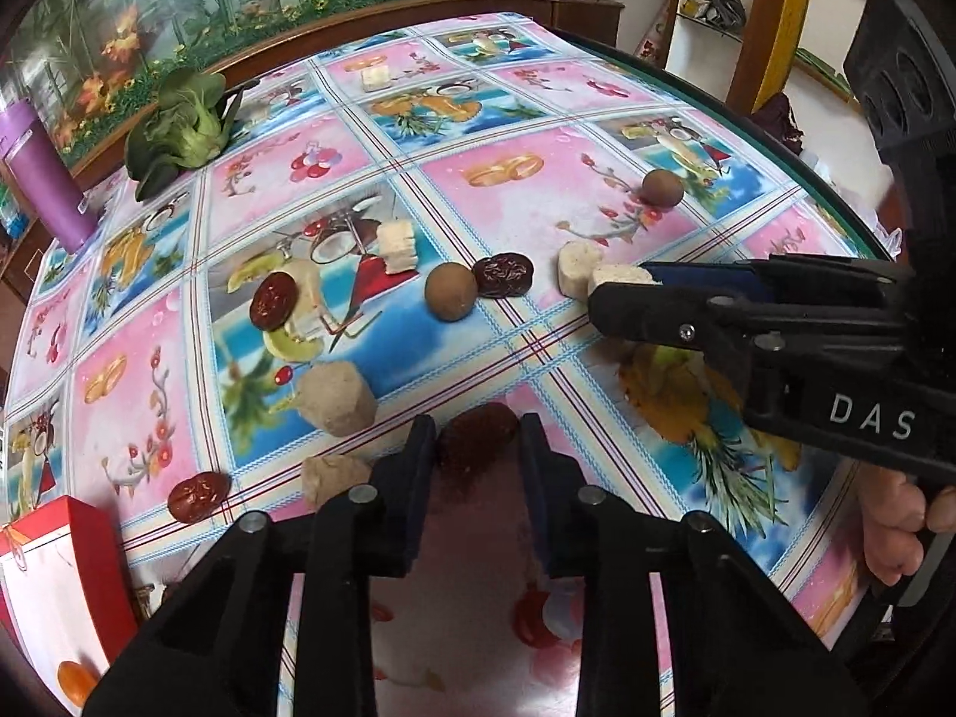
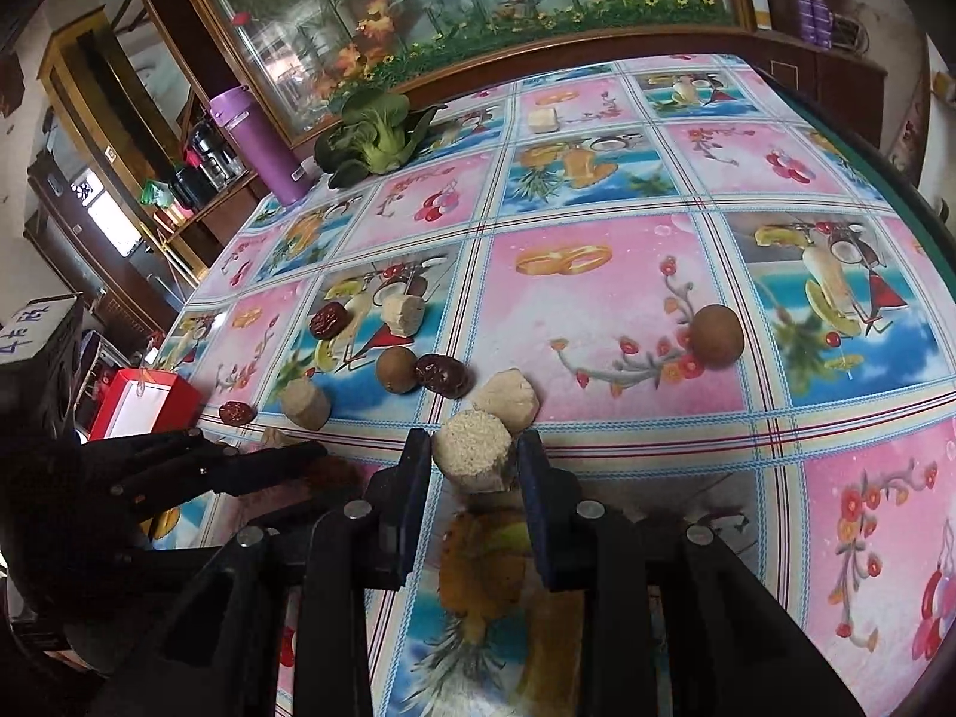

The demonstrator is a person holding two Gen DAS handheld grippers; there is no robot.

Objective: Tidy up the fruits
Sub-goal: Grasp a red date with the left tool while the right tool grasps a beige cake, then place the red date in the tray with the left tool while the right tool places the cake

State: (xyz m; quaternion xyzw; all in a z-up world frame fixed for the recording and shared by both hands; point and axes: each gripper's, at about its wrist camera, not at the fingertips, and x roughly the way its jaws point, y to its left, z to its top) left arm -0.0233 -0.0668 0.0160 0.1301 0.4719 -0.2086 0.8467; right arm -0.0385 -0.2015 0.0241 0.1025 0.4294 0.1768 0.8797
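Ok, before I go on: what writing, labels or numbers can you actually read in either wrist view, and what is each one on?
"DAS": white letters on the body of the right gripper, in the left wrist view.
Handwritten dark marks on a white label on a black box, far left of the right wrist view: partly readable, perhaps a "4" and characters; I cannot read them surely.
Purple cans on the back shelf: print too small.

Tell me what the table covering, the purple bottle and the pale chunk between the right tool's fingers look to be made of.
Table covering: likely glossy plastic or oilcloth; it reflects light and carries printed fruit squares.
Purple bottle: smooth, matte-looking plastic or coated metal; unclear which.
Pale chunk: crumbly, grainy, dry-looking food, with a rough speckled cut face, between the right tool fingers.
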